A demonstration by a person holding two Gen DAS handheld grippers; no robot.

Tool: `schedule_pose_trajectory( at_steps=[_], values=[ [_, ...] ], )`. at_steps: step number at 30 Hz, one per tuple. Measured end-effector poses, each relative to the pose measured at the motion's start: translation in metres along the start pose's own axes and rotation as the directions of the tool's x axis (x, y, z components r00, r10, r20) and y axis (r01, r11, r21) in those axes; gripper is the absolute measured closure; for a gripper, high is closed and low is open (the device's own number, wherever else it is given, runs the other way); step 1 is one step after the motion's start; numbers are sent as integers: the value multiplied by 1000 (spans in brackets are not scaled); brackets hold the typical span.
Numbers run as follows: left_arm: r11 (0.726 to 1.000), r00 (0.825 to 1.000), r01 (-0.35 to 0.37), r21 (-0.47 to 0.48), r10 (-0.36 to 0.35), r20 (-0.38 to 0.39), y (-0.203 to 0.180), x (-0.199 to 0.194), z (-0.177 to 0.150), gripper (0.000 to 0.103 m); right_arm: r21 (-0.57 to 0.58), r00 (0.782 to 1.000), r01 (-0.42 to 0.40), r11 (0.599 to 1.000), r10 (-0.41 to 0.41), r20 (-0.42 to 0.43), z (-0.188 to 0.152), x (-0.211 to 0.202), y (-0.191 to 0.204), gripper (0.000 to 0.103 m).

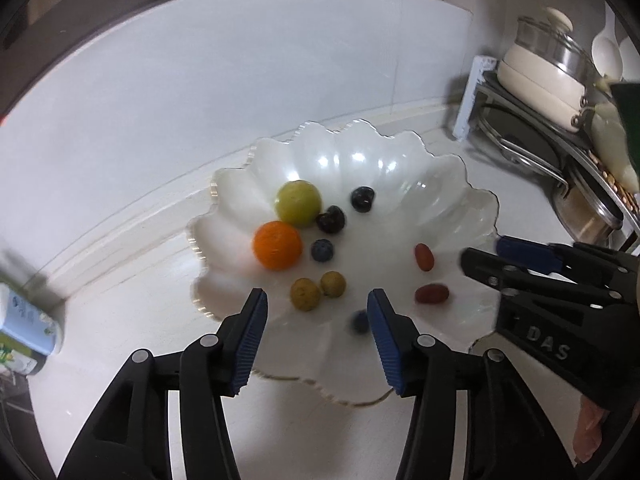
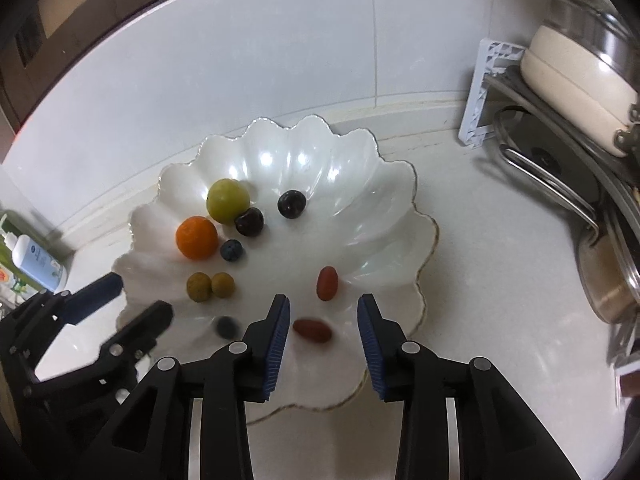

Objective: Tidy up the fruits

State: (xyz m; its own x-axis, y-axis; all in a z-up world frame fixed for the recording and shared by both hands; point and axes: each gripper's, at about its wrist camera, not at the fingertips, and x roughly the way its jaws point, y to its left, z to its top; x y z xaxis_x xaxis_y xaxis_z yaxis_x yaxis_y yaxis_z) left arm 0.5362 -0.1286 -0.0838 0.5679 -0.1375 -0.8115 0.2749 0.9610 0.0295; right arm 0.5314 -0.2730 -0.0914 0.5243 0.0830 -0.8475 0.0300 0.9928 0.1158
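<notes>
A white scalloped plate [image 1: 440, 184] [image 2: 380, 208] holds small fruits: an orange [image 1: 277, 245] [image 2: 197, 238], a green plum [image 1: 298, 203] [image 2: 228, 201], two dark cherries [image 1: 331, 219] [image 2: 292, 203], blueberries [image 1: 322, 250] [image 2: 231, 250], two yellow-green berries [image 1: 306, 294] [image 2: 199, 287] and two red dates [image 1: 431, 294] [image 2: 312, 331]. My left gripper [image 1: 318, 306] [image 2: 138, 298] is open and empty over the plate's near edge, by the yellow-green berries. My right gripper [image 2: 323, 312] [image 1: 480, 254] is open and empty, its jaws either side of a red date.
A rack [image 2: 480, 96] with a cream pot [image 1: 540, 76] [image 2: 572, 76] and pans stands at the right. A white bottle [image 1: 24, 320] [image 2: 38, 260] lies at the left. The tiled wall rises behind the plate. The white counter [image 2: 500, 280] extends to the right.
</notes>
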Motion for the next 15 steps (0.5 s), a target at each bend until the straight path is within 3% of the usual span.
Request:
schedule_pose_trajectory(
  at_steps=[6,9,15],
  values=[
    [999,997,-33,-7,33,75,12,-37,-8,45,2,996,47,999,-47,78,-19,-36,10,66],
    [1000,994,-28,12,26,110,13,-56,-16,44,19,990,61,998,-63,124,-30,-58,13,54],
    [1000,982,-21,0,21,189,18,-97,-36,34,41,975,86,995,-93,203,-58,-100,23,52]
  ],
)
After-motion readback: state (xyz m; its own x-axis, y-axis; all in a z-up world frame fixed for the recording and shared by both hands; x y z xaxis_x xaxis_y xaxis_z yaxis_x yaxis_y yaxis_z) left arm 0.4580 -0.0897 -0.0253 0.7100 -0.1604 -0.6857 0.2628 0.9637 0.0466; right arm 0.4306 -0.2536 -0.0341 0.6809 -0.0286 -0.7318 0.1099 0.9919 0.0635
